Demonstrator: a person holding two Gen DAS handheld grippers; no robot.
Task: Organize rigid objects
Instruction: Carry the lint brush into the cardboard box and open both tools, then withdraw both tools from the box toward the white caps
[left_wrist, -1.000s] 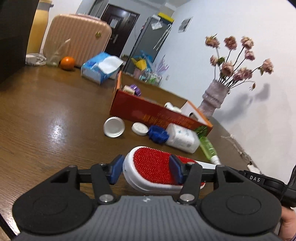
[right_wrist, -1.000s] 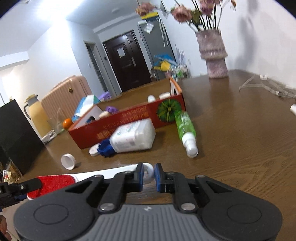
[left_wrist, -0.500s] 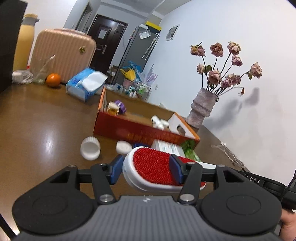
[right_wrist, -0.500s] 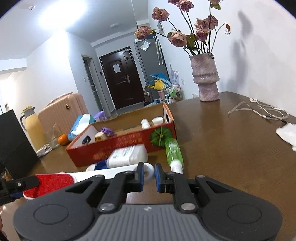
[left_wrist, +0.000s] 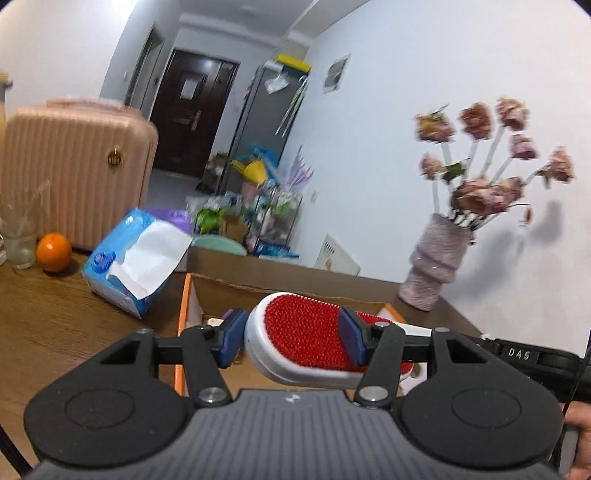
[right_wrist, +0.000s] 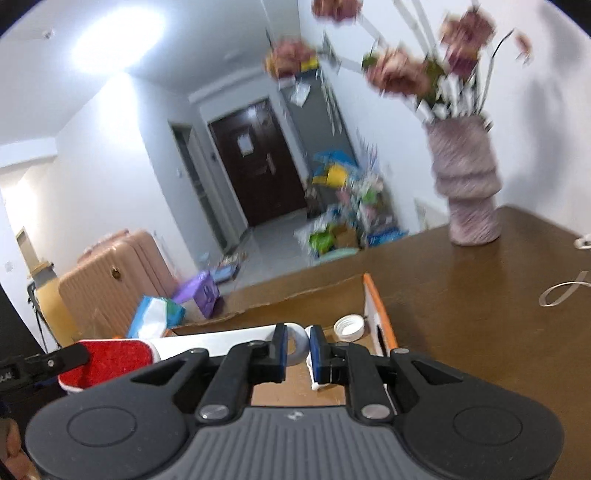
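Observation:
A white lint brush with a red bristle pad (left_wrist: 306, 334) is held by both grippers above the open cardboard box (left_wrist: 280, 277). My left gripper (left_wrist: 291, 338) is shut on the brush's red head. My right gripper (right_wrist: 297, 349) is shut on the ring end of the brush's white handle (right_wrist: 221, 339); the red head (right_wrist: 107, 360) shows at left in that view. The box (right_wrist: 376, 314) lies just below and ahead, with a white cap (right_wrist: 349, 326) inside.
A blue tissue pack (left_wrist: 136, 258), an orange (left_wrist: 53, 251) and a glass (left_wrist: 18, 236) stand on the wooden table at left. A pink suitcase (left_wrist: 74, 177) is behind. A vase of dried flowers (left_wrist: 436, 266) stands at the far right, also in the right wrist view (right_wrist: 465, 184).
Both grippers have lifted the brush off the table and carried it forward over the box. The bottles and caps on the table have dropped out of view.

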